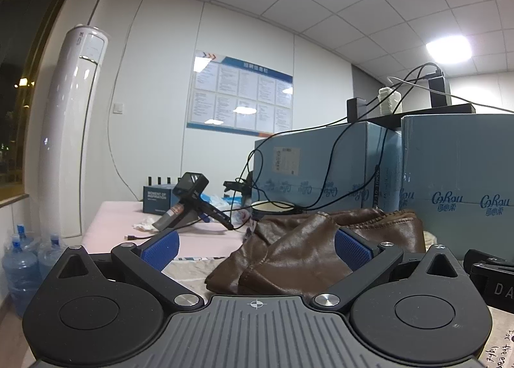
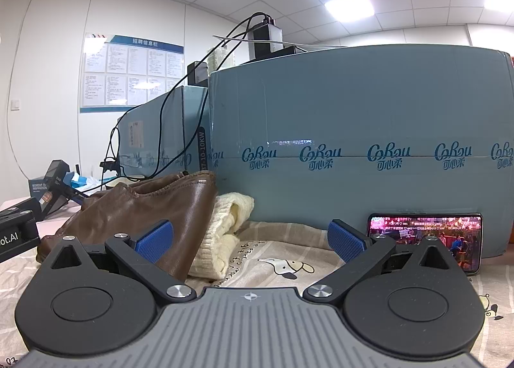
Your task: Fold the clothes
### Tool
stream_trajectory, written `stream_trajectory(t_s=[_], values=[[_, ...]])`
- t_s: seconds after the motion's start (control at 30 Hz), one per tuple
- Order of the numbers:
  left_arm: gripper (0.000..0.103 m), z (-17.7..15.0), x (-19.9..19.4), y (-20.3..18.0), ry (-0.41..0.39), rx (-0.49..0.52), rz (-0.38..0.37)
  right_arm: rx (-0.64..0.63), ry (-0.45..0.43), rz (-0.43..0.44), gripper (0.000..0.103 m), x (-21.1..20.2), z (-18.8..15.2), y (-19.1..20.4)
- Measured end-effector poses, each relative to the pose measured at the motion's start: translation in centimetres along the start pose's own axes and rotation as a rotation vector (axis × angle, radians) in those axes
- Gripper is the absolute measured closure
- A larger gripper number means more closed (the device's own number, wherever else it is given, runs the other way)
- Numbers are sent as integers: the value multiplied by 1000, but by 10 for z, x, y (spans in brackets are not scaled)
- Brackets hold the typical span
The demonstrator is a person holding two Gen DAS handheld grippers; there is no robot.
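Note:
A brown leather garment lies crumpled on the patterned cloth, just ahead of my left gripper, which is open and empty; its right pad is against the garment's edge. In the right wrist view the same brown garment lies at the left, with a cream knitted garment beside it against the box. My right gripper is open and empty, low over the cloth, its left pad in front of the brown garment.
Large blue cardboard boxes stand right behind the clothes, with cables and black devices on top. A phone with a lit screen leans on the box. A spare gripper, a small box and a cup sit on the pink table at the left.

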State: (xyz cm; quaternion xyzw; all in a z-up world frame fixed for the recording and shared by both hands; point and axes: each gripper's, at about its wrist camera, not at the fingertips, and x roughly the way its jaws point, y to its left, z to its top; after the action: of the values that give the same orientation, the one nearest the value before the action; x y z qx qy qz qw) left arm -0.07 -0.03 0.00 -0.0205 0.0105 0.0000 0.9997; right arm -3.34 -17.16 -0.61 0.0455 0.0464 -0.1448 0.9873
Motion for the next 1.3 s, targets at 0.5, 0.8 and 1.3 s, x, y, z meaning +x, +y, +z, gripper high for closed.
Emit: stream_trajectory(t_s=[0.5, 0.8, 1.3], values=[[0, 0, -5, -3, -15, 20, -2, -3, 5, 0, 0, 1, 1, 0], [0, 0, -2, -8, 5, 51, -29, -3, 5, 0, 0, 1, 1, 0], [0, 0, -1, -4, 12, 21, -25, 2, 10, -1, 0, 1, 1, 0]])
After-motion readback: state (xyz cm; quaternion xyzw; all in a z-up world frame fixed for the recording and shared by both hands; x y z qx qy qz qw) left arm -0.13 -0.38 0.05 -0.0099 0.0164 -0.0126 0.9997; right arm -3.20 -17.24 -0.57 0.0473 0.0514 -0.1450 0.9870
